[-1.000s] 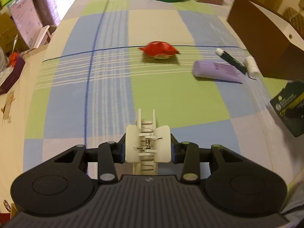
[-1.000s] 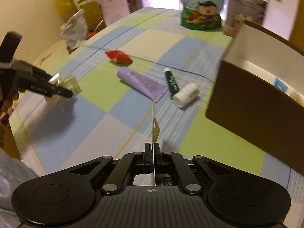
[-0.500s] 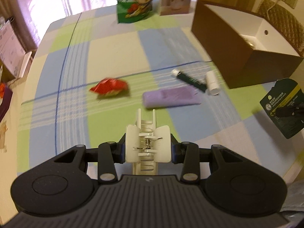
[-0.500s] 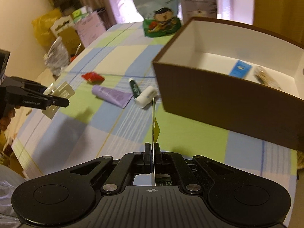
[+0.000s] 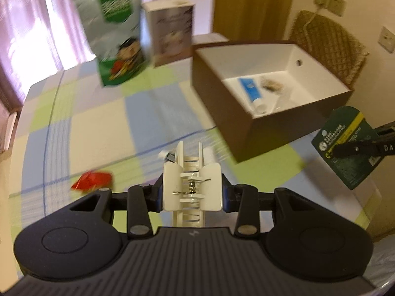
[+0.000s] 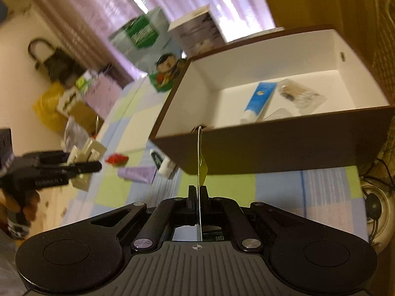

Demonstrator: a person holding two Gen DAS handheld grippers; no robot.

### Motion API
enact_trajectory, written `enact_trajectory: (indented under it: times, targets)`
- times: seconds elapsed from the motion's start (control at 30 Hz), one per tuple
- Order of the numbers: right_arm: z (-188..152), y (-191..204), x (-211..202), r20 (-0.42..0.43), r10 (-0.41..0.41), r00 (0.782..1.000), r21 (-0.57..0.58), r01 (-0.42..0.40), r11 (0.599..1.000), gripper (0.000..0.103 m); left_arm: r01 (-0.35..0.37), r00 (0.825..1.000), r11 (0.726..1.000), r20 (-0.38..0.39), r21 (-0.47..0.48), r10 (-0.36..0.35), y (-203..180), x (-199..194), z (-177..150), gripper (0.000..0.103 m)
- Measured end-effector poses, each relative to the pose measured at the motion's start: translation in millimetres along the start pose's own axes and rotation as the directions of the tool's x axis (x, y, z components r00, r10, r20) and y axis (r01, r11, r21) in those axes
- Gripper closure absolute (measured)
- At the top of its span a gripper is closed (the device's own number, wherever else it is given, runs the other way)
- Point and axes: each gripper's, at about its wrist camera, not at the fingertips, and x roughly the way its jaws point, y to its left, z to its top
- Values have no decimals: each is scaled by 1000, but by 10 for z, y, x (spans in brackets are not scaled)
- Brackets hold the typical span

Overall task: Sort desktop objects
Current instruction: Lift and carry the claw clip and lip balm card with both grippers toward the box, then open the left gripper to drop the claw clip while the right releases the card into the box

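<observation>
My left gripper is shut on a cream hair claw clip, held above the checked tablecloth. My right gripper is shut on a flat dark green card packet, seen edge-on in the right wrist view. The brown box with a white inside lies just ahead of the right gripper; a blue tube and a clear packet lie in it. On the cloth lie a red wrapper, a purple tube and a white-capped tube.
A green snack bag and a pale carton stand at the table's far edge. A wicker chair back is behind the box. Bags and boxes crowd the floor at the left. A person's hand holds the left gripper.
Both grippers have risen and swung toward the brown box, which now fills more of each view. The clip and card stay clamped.
</observation>
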Motion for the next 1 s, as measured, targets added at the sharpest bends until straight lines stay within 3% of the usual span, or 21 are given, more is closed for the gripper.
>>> enact_trajectory:
  times: [0.3,0.63,0.8,1.0]
  targets:
    - [418,-292,-375,92,42,995,65,-48,997,100,59,997,992,39,113,-64,-435,100,453,67]
    - [1167,-373,-545,176,-5,984,-67,17,998,100,62,992,969,91,240,-86,-775,326,1043,67]
    - [1449,-527,-362,160,-66,985,-95,82,992,100,61,990,961,107,268,-93,-837,498,1346,67]
    - [1545,-716,4,91,-152,984,-139,164,977,100,52,994,957,76,287,-76,-867,812,1564,67]
